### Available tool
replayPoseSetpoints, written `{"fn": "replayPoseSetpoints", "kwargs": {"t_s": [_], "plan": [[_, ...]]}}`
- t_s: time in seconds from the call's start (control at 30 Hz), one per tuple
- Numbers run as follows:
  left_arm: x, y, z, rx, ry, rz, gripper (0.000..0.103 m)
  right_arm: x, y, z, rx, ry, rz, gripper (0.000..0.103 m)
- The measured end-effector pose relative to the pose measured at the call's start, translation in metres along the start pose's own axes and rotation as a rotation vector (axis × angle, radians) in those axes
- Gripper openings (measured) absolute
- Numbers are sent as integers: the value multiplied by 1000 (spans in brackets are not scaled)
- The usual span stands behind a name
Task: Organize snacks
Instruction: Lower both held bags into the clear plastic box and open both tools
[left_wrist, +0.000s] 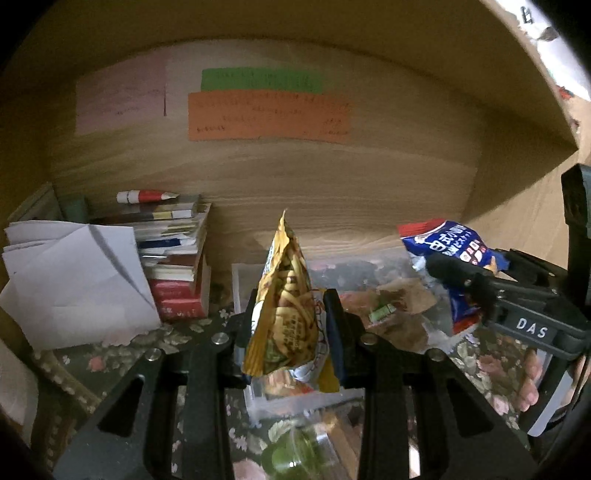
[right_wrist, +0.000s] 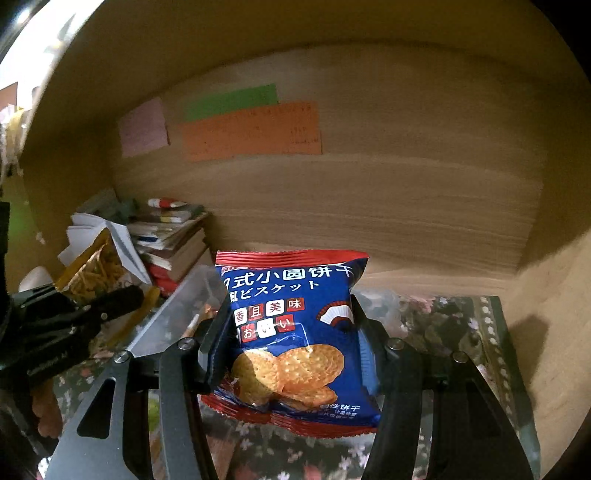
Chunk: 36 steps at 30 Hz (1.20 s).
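Above the floral tablecloth (right_wrist: 458, 325), inside a wooden alcove, each gripper carries one snack packet. The left gripper (left_wrist: 291, 325) has its jaws clamped on a yellow packet of fried sticks (left_wrist: 286, 302), pinched edge-on across its middle so the crimped top stands upright. The right gripper (right_wrist: 288, 339) has its jaws pressed against both side edges of a blue biscuit packet (right_wrist: 295, 332), printed face toward the camera, held clear of the cloth. Both packets hang near a clear plastic box (left_wrist: 369, 302) that already holds several wrappers; the box probably serves as the collecting place, which would explain why both packets are lifted and brought toward it together. Whether either packet is directly over the box opening, I cannot tell.

Counted: two grippers, two held packets, one clear box. A stack of books (left_wrist: 177, 258) with loose white papers (left_wrist: 74, 280) sits to the left. On the back panel are three coloured notes: one pink note (right_wrist: 144, 127), one green note (right_wrist: 231, 101), one orange note (right_wrist: 251, 133).
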<state>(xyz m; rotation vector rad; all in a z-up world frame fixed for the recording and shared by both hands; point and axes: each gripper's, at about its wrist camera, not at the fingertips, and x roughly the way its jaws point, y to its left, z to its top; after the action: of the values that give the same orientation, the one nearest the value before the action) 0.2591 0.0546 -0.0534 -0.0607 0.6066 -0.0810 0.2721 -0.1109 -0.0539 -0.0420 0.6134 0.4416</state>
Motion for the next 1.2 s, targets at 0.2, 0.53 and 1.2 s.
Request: {"fn": "replayPoseSetpoints", "kwargs": {"t_s": [0.2, 0.53, 1.2], "plan": [[33, 2, 2, -10, 55, 9, 32, 32, -1, 3, -11, 66, 6, 52], [71, 6, -3, -21, 136, 20, 32, 64, 3, -5, -48, 139, 15, 53], [-17, 9, -13, 3, 11, 17, 68, -17, 7, -15, -61, 32, 22, 68]]}}
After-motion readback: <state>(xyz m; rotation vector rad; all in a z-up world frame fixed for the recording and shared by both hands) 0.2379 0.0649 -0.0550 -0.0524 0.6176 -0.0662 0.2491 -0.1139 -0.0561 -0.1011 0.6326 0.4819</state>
